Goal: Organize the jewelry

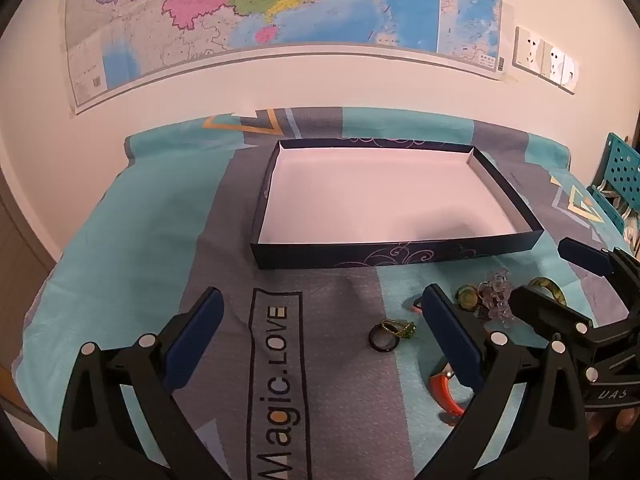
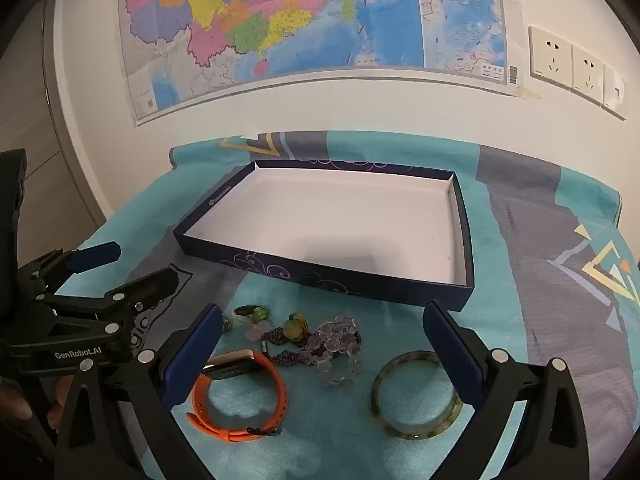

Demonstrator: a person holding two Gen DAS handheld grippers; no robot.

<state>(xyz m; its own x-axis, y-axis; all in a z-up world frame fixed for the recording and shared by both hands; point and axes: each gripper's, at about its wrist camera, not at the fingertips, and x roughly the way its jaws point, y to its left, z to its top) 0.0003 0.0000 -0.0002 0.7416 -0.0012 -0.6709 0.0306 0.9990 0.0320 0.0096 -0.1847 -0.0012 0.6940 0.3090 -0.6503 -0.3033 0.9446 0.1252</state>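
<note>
- The jewelry lies in a loose cluster on the cloth just in front of the box's near wall, none of it inside the box.
- Your orange watch (image 2: pixel 240 396) rests nearest you, its band curled into a loop and its gold-edged face up.
- Beside it to the right lies a green bangle (image 2: pixel 416 394), flat on the cloth.
- Between them and the box sit clear beads (image 2: pixel 336 340), a purple beaded strand (image 2: pixel 280 338) and a small yellow-green charm (image 2: pixel 296 326), touching one another.
- A black ring (image 1: pixel 383 339) lies apart on the left, next to a small gold and green piece (image 1: pixel 400 327).
- The shallow dark blue box (image 2: pixel 320 276) has a bare white floor.
- Your right gripper (image 2: pixel 323 344) hangs over the pile, fingers spread wide, holding nothing.
- Your left gripper (image 1: pixel 320 328) is likewise spread wide and holds nothing, over the printed cloth (image 1: pixel 132 248).
- A map (image 2: pixel 304 20) hangs on the wall behind.
</note>
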